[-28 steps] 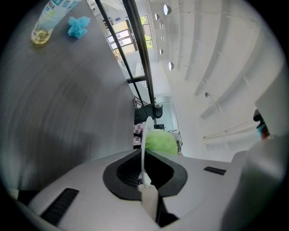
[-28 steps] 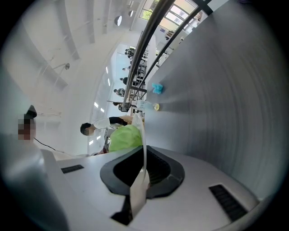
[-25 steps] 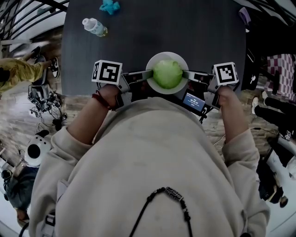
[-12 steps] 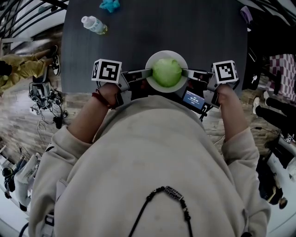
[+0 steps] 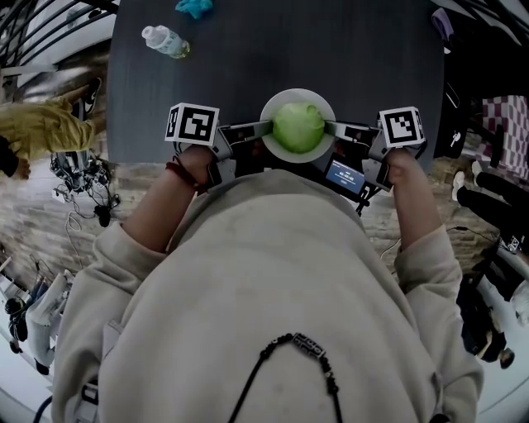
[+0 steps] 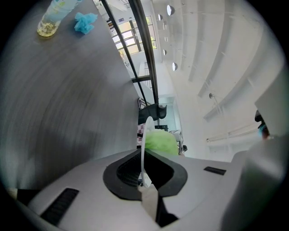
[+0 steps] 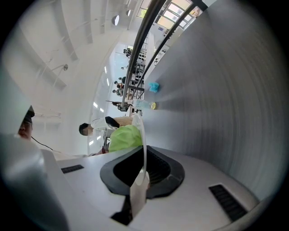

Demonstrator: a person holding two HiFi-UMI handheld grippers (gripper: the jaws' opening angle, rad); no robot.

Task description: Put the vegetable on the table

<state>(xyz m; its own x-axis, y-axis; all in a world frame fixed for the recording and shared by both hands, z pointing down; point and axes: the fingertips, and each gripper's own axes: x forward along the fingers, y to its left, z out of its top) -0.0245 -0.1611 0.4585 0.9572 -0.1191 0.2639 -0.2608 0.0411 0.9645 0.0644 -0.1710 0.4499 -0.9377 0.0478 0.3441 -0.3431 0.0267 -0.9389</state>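
Head view: a white plate with a round green vegetable on it sits between the two grippers, over the middle of the desk's near edge. The left gripper meets the plate's left rim and the right gripper its right rim, so the two point at each other across the plate. Whether the plate's underside touches the desk cannot be told.

Left gripper view: the jaws are nearly together, pinched on the thin plate rim, which stands edge-on between the black pads. The vegetable bulges just past them on the plate's upper face.

Right gripper view: it is the same there, the jaws closed to a narrow gap on the rim, with the vegetable just beyond the pads.

A clear bottle lies near the desk's far left corner, and a blue thing lies at the far edge just beside it. Both are well apart from the plate.
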